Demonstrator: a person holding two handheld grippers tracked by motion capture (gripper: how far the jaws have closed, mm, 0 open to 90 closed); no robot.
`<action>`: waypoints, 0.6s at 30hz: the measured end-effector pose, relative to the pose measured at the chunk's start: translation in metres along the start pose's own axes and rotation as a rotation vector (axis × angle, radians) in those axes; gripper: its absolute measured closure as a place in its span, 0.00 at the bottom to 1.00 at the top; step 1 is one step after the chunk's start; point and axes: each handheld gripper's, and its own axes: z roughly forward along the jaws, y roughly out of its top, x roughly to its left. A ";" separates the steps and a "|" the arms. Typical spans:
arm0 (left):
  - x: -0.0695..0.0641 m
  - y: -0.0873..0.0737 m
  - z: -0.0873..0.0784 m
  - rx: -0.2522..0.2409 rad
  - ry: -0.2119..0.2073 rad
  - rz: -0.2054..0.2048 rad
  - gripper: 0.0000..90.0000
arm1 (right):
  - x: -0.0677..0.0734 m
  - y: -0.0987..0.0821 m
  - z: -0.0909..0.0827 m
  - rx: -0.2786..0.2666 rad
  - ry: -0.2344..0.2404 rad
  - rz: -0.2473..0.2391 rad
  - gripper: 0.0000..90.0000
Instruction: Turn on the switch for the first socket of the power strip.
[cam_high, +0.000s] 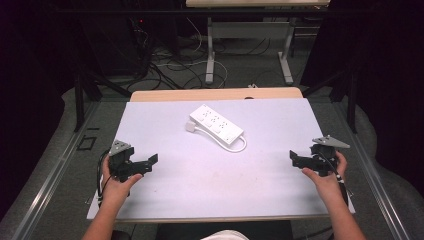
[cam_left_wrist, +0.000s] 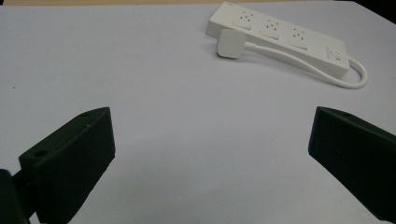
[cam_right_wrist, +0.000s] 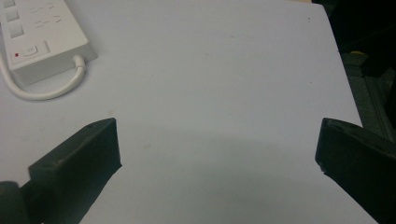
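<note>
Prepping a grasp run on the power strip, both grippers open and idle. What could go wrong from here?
1. The plug lies loose beside the power strip, its cable looping off the switch end; lifting the strip would likely drag or swing them.
2. The strip is flat and lies diagonally; the left gripper or right gripper may push it across the smooth white table.

My left gripper (cam_high: 142, 162) sits at the near left of the white table (cam_high: 165, 130), jaws spread wide with bare surface between them. My right gripper (cam_high: 300, 159) sits at the near right, jaws likewise spread over bare surface. The one obstacle is the white power strip (cam_high: 216, 124), lying diagonally at the far centre, its cord (cam_high: 239, 147) looping off the near right end and its plug (cam_left_wrist: 230, 44) resting beside its left end. The near centre between my grippers is open.
</note>
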 end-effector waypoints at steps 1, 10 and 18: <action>0.000 0.000 0.000 -0.005 0.002 0.003 0.00 | 0.000 -0.001 0.002 0.004 0.001 0.003 0.00; 0.001 -0.004 -0.004 -0.004 0.012 0.016 0.00 | 0.005 0.000 0.006 0.000 0.033 -0.003 0.00; -0.001 -0.006 -0.006 0.005 0.008 0.010 0.00 | 0.020 0.004 0.004 0.005 0.078 -0.066 0.00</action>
